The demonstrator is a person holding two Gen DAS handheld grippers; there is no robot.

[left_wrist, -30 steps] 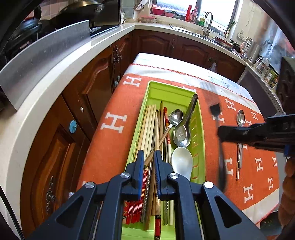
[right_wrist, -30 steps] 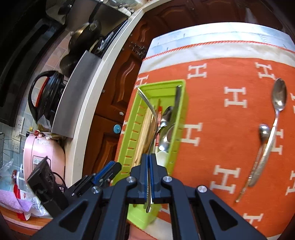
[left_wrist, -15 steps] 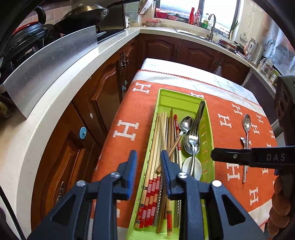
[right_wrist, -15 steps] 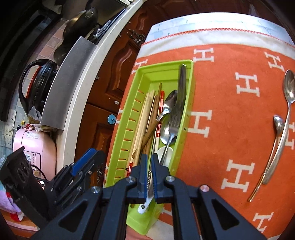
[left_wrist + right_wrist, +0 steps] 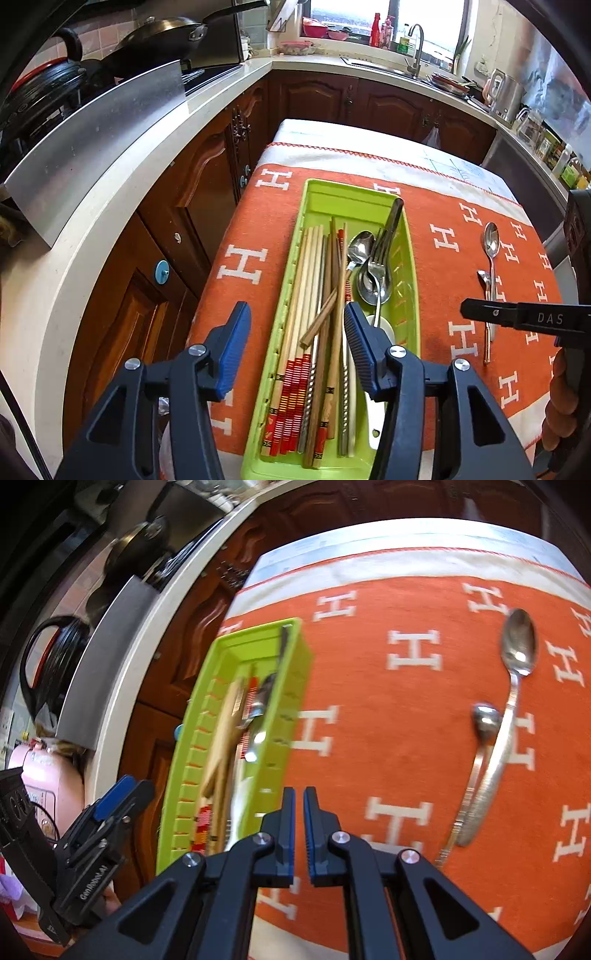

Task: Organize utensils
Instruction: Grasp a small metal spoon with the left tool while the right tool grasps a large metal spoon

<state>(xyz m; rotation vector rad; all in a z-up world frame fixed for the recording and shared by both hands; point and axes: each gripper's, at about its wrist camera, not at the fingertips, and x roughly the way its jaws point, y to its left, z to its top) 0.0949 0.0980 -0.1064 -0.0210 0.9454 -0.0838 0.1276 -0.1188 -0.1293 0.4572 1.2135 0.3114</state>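
Our left tongs [image 5: 297, 345] hang over the near end of the lime-green cutlery tray [image 5: 412, 280], their jaws opening with nothing pressed between the blue pads; the chopsticks [image 5: 308, 295] lie below the gap, inside the tray. The tray sits on the orange blanket [image 5: 458, 291] patterned with white H letters that covers the worktop, close to its left edge and running lengthwise from near to far. In the tray the wooden chopsticks fill the left side, one of them crossing the others at a slant. On the right side lie a fork [image 5: 378, 258], a steel spoon [image 5: 360, 245] and a black-handled ladle [image 5: 391, 221], whose handle leans on the tray's far right rim, and a white spoon [image 5: 386, 328] lies at the near end.

Our right tongs [image 5: 299, 825] are clenched to a narrow slit and carry nothing. They hover over the blanket just beside the tray's right wall. Toward the right edge of the worktop, well apart from the tray, two spoons lie on the blanket: a long spoon [image 5: 517, 646] and a small spoon [image 5: 485, 720], their handles touching near the ends.
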